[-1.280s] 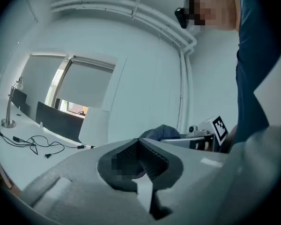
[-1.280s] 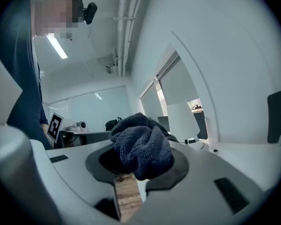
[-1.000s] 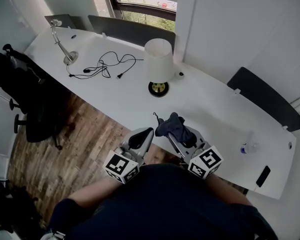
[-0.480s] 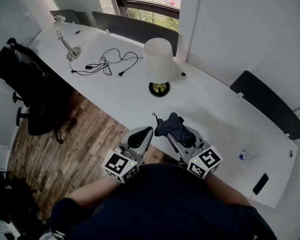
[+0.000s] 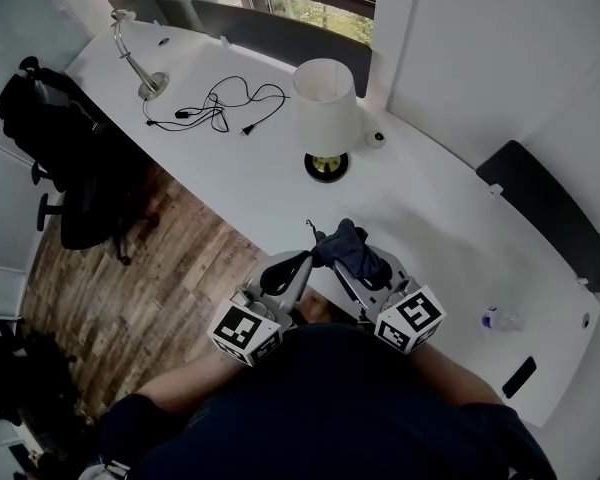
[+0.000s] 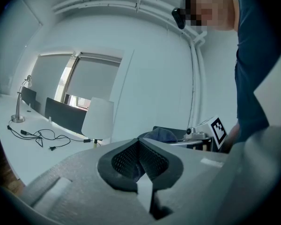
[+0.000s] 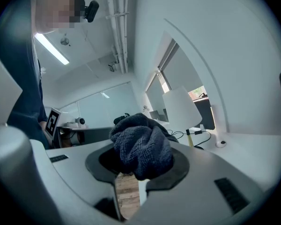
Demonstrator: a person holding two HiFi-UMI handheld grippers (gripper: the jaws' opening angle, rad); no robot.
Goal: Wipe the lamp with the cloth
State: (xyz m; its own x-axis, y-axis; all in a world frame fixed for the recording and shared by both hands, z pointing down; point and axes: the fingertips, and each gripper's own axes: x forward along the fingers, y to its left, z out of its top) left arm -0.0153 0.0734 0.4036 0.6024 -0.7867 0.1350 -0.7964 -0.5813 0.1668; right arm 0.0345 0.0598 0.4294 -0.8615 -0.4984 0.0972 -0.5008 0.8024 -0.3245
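The lamp (image 5: 325, 118) stands near the far edge of the white desk (image 5: 430, 218). Both grippers hang over the near edge, well short of the lamp, with bare desk between. The right gripper (image 5: 360, 260) clamps a bunched dark cloth (image 5: 346, 244). Just beside it, the left gripper (image 5: 294, 266) has its jaws pressed together on nothing. A loose cable (image 5: 220, 108) lies left of the lamp.

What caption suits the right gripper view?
Right gripper shut on a dark cloth, white lamp standing on the desk beyond.
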